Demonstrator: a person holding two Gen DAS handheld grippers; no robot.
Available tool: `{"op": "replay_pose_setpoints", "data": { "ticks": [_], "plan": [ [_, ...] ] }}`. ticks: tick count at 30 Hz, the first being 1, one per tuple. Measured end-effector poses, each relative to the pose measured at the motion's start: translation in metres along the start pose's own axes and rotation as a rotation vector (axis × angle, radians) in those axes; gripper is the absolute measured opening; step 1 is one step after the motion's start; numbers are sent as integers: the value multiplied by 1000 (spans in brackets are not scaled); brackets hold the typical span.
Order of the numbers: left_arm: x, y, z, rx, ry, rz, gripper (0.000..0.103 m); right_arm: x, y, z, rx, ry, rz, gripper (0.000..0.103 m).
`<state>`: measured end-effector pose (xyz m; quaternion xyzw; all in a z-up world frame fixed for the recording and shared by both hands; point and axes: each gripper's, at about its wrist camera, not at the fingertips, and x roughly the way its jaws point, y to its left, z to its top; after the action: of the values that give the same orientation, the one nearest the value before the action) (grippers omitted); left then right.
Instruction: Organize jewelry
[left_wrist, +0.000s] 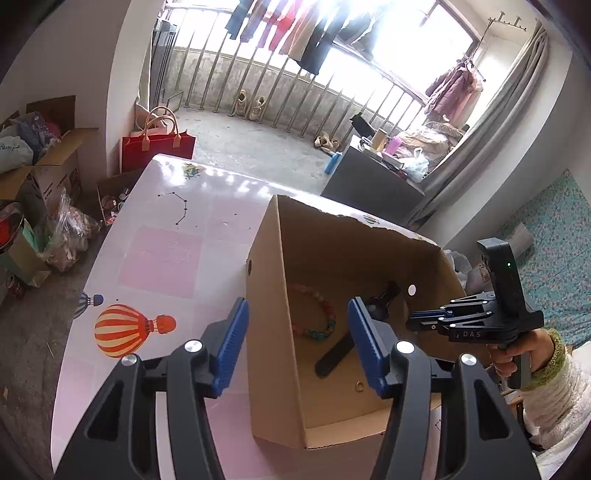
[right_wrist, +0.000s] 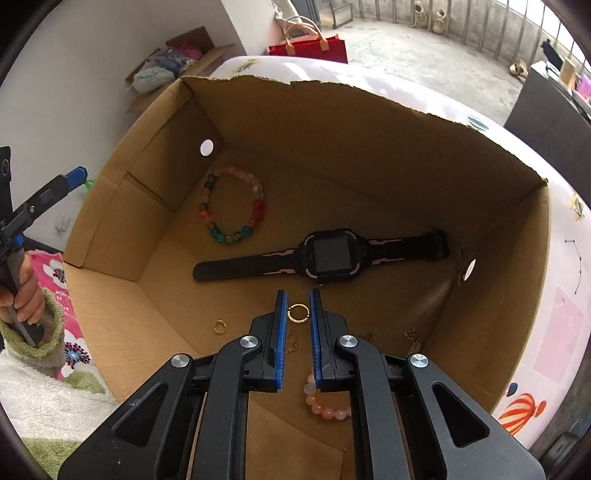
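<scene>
We see an open cardboard box (right_wrist: 369, 147) standing on a pink table (left_wrist: 166, 229) printed with a hot-air balloon (left_wrist: 122, 330); the jewelry lies on the box floor. In the right wrist view the multicoloured bead bracelet (right_wrist: 232, 205) sits at about 10 o'clock from centre, near the far left corner; the black smartwatch (right_wrist: 327, 254) lies flat just past centre, strap stretched from 9 to 3 o'clock. The right gripper (right_wrist: 298, 314) hangs inside the box, its blue pads a narrow gap apart, holding nothing; a gold ring (right_wrist: 297, 313) shows on the floor between their tips. A smaller gold ring (right_wrist: 220, 327) lies at 8 o'clock from it, apart; a pale pink bead bracelet (right_wrist: 325, 404) shows at 6 o'clock, partly hidden by the gripper. The left gripper (left_wrist: 297, 332) is spread wide and empty, straddling the box's near left wall; we see a red bag (left_wrist: 159, 147) on the floor at 11 o'clock.
</scene>
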<state>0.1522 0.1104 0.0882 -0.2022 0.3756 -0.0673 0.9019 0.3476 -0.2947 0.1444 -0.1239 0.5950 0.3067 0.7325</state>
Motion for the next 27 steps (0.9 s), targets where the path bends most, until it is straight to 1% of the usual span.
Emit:
{"op": "replay_pose_setpoints", "data": {
  "ticks": [4, 6, 12, 14, 17, 19, 21, 22, 24, 25, 27],
  "plan": [
    [6, -4, 1, 4, -1, 4, 55, 11, -4, 6, 12, 32, -23, 10],
    [6, -4, 1, 4, -2, 4, 55, 15, -9, 6, 45, 48, -14, 12],
    [3, -3, -1, -2, -3, -6, 56, 11, -14, 9, 73, 24, -31, 13],
    [3, -1, -1, -6, -2, -12, 56, 5, -17, 8, 84, 1, -28, 15],
    [2, 0, -1, -10, -2, -20, 60, -15, -17, 6, 110, -86, -22, 15],
    [2, 2, -2, -15, -1, -29, 62, -40, -19, 1, 136, -178, -22, 19],
    [2, 4, -3, -27, 9, -55, 66, -65, -25, -8, 177, -270, -36, 30],
    [2, 3, -4, -35, 17, -69, 68, -79, -28, -16, 208, -322, -43, 32],
    [5, 4, -7, -54, 42, -110, 71, -102, -37, -36, 282, -406, -55, 44],
    [8, 5, -9, -66, 53, -130, 72, -110, -43, -45, 323, -436, -56, 46],
    [13, 7, -13, -92, 79, -172, 73, -119, -54, -68, 405, -467, -53, 51]
  ]
}}
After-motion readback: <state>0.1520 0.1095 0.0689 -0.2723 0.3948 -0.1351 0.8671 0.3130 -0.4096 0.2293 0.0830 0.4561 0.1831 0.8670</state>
